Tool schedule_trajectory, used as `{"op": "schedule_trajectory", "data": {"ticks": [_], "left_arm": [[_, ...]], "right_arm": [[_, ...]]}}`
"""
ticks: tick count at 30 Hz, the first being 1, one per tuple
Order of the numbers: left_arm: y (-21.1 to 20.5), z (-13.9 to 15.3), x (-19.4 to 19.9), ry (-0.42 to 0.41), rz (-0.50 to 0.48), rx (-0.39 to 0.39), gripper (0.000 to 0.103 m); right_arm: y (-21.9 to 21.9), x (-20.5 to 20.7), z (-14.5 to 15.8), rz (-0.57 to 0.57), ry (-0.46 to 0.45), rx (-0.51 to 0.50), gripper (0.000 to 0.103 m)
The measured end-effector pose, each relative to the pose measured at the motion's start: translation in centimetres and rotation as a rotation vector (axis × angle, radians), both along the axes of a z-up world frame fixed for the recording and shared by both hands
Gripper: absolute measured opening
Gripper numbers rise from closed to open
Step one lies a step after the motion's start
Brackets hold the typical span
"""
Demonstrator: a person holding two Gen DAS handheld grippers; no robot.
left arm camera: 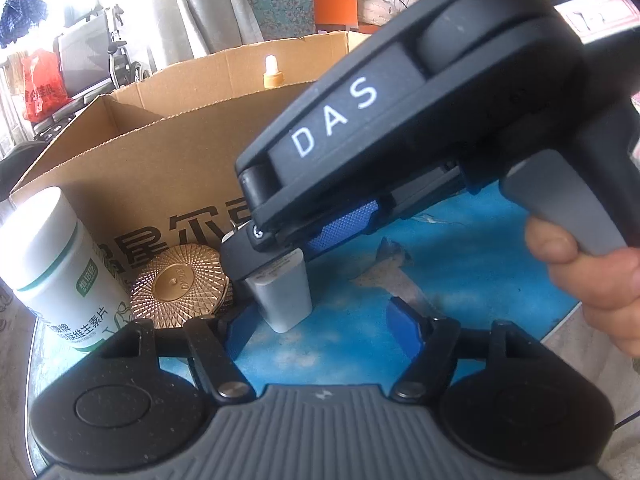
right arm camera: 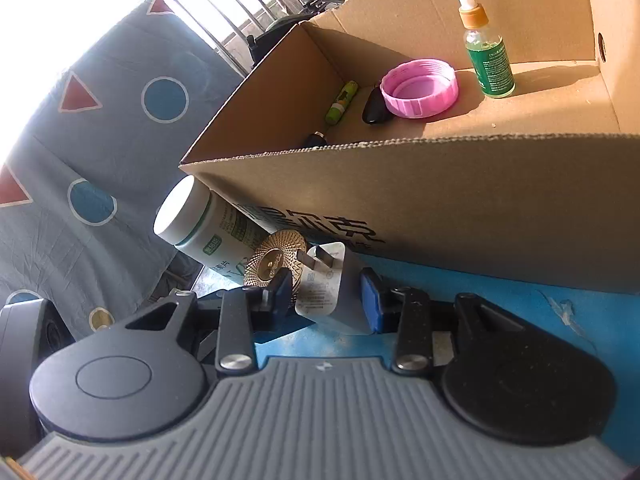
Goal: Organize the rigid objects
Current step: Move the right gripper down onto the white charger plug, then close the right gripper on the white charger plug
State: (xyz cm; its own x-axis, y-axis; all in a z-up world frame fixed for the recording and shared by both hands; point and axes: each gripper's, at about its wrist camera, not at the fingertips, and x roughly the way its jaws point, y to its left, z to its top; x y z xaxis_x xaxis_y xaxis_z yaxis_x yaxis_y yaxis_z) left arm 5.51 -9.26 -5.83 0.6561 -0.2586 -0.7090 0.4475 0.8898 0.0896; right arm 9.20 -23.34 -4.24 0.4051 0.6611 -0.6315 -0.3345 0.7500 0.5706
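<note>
One box (right arm camera: 440, 200); inside it one pink lid (right arm camera: 420, 88), one dropper bottle (right arm camera: 490, 60), one green tube (right arm camera: 340, 102). Outside: one white jar (right arm camera: 200, 224), one gold disc (right arm camera: 276, 262), one charger (right arm camera: 324, 288).

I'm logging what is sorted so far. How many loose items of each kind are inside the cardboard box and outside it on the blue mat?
Dropper bottle, in box: 1
Pink lid, in box: 1
Green tube, in box: 1
Small black items, in box: 2
White bottle, on mat: 1
Gold disc, on mat: 1
White charger, on mat: 1
Total: 8
</note>
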Motion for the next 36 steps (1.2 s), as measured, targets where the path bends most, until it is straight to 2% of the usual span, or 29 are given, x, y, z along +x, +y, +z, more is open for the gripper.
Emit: {"op": "schedule_trajectory", "data": {"ticks": [10, 21, 25, 30, 36], "left_arm": [[-1.0, 0.4, -0.2, 0.015, -0.089, -0.026, 0.072], [-3.8, 0.8, -1.6, 0.014, -0.257, -0.021, 0.071], [-4.0, 1.0, -1.6, -0.008, -0.250, 0.003, 0.070], [-4.5, 0.7, -0.5, 0.004, -0.198, 0.021, 0.057], [-4.9, 0.5, 0.6, 0.005, -0.164, 0.033, 0.047]], "right_arm": [[-1.4, -0.7, 0.3, -0.026, 0.013, -0.027, 0.036], [-6.5, -4.1, 0.5, -0.143, 0.054, -0.027, 0.038], [-7.8, -4.9, 0.8, -0.181, 0.049, -0.003, 0.038], [-7.9, -4.9, 1.2, -0.210, 0.019, -0.007, 0.038], [-7.7, -4.4, 0.5, -0.225, 0.038, 0.000, 0.039]]}}
